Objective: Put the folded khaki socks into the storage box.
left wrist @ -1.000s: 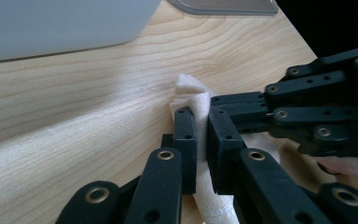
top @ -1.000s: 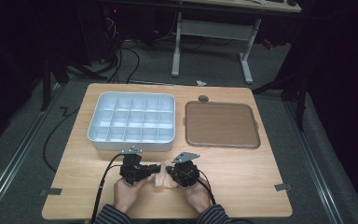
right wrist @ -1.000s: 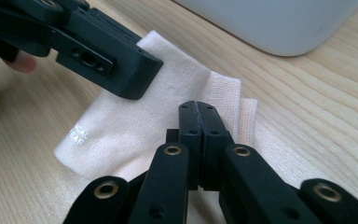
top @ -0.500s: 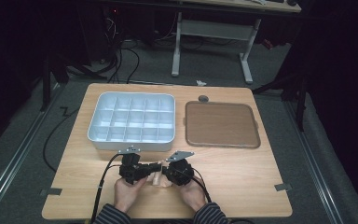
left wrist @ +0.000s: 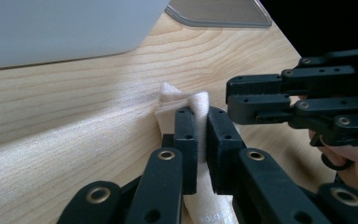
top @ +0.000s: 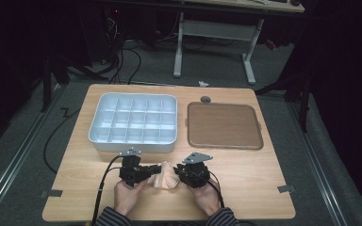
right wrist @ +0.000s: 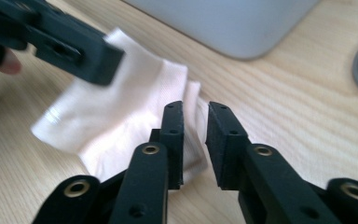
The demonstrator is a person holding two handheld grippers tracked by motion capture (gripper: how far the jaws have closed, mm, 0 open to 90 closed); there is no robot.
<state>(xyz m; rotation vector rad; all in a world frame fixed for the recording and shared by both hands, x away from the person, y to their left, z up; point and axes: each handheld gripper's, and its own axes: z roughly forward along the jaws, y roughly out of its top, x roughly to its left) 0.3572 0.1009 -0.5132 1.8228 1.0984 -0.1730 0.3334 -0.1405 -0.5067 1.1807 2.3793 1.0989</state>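
Pale pink cloth (top: 164,176), soft and bunched, lies on the wooden worktop (top: 245,174) near my edge, between my two grippers and in front of the grey compartment tray (top: 133,121). My left gripper (left wrist: 202,135) has its fingers (left wrist: 185,140) pinched tight on a fold of the cloth, which stands up between them as a thin ridge. My right gripper (right wrist: 193,135) has just been opening; its fingers (right wrist: 172,137) stand a narrow gap apart, with an edge of the cloth in that gap, and I cannot see them pressing on it. In the right gripper view the other gripper's dark finger overlaps the far corner of the cloth. The brown flat tray (top: 224,125) sits to the right of the grey one, well apart from my hands.
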